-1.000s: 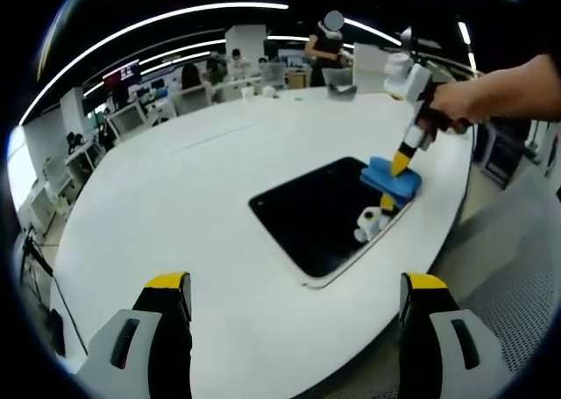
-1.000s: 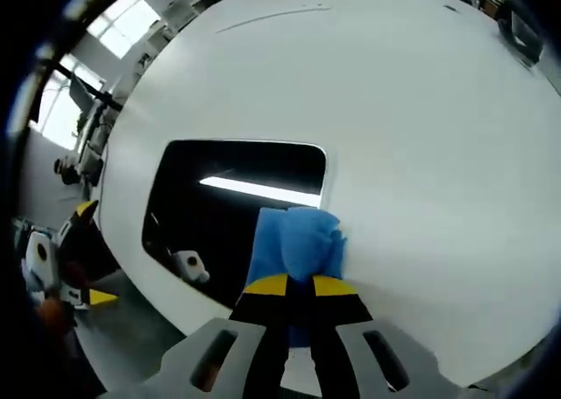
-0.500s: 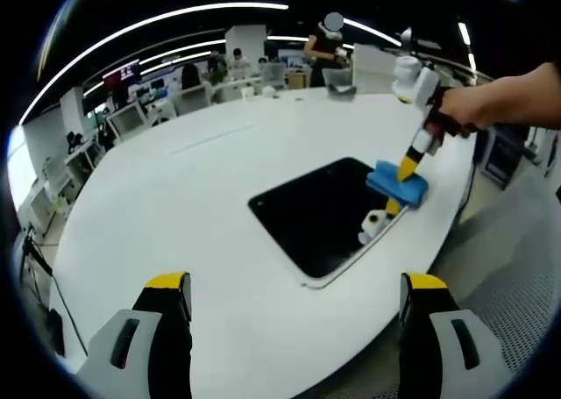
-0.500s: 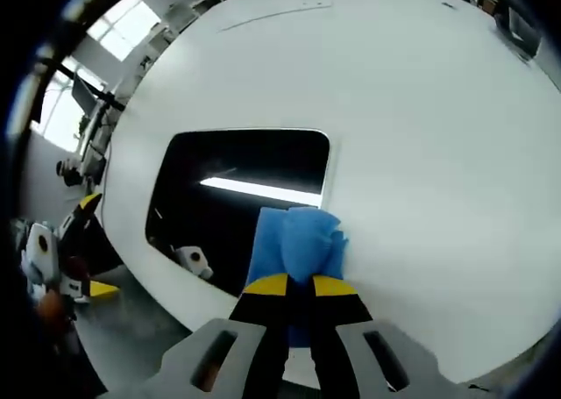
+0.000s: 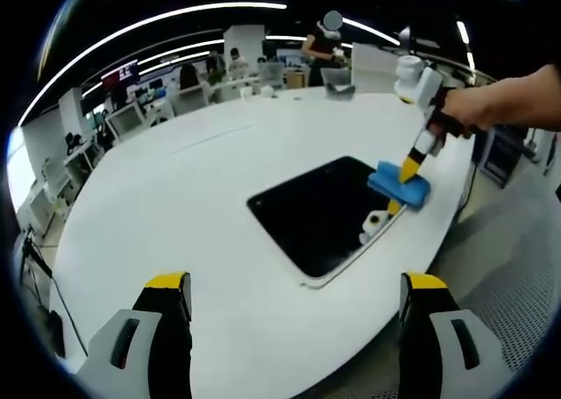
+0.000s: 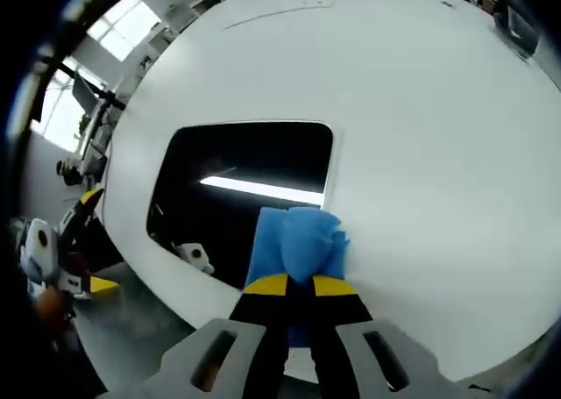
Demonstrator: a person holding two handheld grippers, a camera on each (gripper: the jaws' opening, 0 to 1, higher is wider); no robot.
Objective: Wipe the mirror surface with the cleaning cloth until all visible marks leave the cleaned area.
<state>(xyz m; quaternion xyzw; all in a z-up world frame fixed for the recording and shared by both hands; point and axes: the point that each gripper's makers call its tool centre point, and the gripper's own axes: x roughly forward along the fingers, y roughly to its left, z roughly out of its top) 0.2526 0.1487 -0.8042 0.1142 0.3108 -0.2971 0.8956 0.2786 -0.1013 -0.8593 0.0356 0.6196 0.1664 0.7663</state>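
1. The mirror (image 5: pixel 323 213) lies flat on the big white table (image 5: pixel 175 206), near the table's edge. It is a dark rectangle with rounded corners and a thin pale rim.
2. In the right gripper view the mirror (image 6: pixel 245 184) reads almost black, with 1 bright strip of ceiling light reflected across it and a small white reflection of gripper parts near its lower edge. I cannot make out any marks on the glass at this size.
3. The blue cloth (image 5: pixel 400 183) sits at a corner of the mirror, partly over the glass and partly over the rim and table. It looks folded and bunched.
4. The right gripper (image 6: pixel 300 285) has its 2 yellow-tipped jaws clenched on the cloth (image 6: pixel 294 241), which bulges out above the tips. From the left gripper view the same right gripper (image 5: pixel 409 167) comes down steeply onto the cloth, held by a person's hand (image 5: pixel 465 110).
5. The left gripper (image 5: pixel 295 294) hangs over the near part of the table, well apart from the mirror, its 2 jaws spread wide with nothing between them.
6. The left gripper view alone gives the room beyond the table: desks with monitors (image 5: pixel 131 114), long ceiling lights and a person standing (image 5: pixel 326 44) at the far side.
7. The right gripper view alone gives the close look at the glass, plus the left gripper (image 6: pixel 61 259) off the table's edge and bright windows (image 6: pixel 74 96) behind it.
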